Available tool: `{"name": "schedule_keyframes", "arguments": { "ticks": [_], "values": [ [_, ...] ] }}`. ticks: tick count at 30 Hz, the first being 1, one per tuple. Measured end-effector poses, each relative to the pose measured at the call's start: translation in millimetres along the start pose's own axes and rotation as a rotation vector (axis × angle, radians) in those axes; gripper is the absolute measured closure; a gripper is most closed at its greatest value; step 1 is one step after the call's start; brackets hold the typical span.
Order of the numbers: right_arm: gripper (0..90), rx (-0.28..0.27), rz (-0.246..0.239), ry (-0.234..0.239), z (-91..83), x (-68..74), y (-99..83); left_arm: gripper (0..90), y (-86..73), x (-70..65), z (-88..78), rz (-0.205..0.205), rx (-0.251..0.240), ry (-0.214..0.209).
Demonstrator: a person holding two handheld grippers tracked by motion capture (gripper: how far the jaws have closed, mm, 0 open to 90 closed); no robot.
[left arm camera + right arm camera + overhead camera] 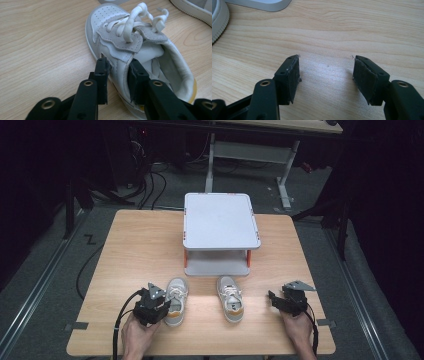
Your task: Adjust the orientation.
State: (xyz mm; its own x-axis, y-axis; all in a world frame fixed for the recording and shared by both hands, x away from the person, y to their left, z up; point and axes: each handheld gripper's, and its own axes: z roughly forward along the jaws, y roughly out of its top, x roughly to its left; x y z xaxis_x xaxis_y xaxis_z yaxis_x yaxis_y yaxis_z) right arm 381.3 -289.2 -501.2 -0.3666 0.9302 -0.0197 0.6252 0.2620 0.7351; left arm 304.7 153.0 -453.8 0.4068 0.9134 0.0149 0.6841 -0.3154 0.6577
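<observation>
Two small white shoes with tan heels lie side by side on the wooden table [140, 250], toes toward the far side. My left gripper [166, 304] is shut on the left shoe [176, 301] at its near side wall. In the left gripper view, one jaw of that gripper [118, 66] sits outside the left shoe [117, 37] and the other inside its opening, with the wall pinched between them. The right shoe [230, 298] lies free. My right gripper [271, 296] rests to its right, and its jaws [325, 67] stand open over bare wood.
A white two-level stand [220, 220] with orange posts sits at the table's far middle, just beyond the shoes; its base edge [262, 3] is close ahead of the right gripper. The right shoe's sole [218, 20] is at that view's left edge. Cables trail from both grippers.
</observation>
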Motion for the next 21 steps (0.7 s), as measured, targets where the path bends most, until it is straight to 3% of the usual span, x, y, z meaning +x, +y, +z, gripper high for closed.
{"name": "schedule_keyframes", "arguments": {
  "ticks": [7,12,14,21],
  "values": [
    [38.1,0.0,0.001,0.0,0.0,0.0,0.0,79.5,2.1,0.0,-3.9,0.012,-0.005,0.043],
    [38.1,0.0,0.001,0.0,0.0,0.0,0.0,84.1,5.1,-3.3,-7.4,0.009,-0.018,0.006],
    [38.0,0.0,0.001,0.0,0.0,0.0,0.0,84.1,8.3,-11.0,-7.4,0.03,-0.021,-0.01],
    [37.9,0.0,-0.001,0.0,-0.1,0.0,-0.1,84.1,26.0,-25.9,-1.5,0.035,-0.043,-0.049]
  ]
}}
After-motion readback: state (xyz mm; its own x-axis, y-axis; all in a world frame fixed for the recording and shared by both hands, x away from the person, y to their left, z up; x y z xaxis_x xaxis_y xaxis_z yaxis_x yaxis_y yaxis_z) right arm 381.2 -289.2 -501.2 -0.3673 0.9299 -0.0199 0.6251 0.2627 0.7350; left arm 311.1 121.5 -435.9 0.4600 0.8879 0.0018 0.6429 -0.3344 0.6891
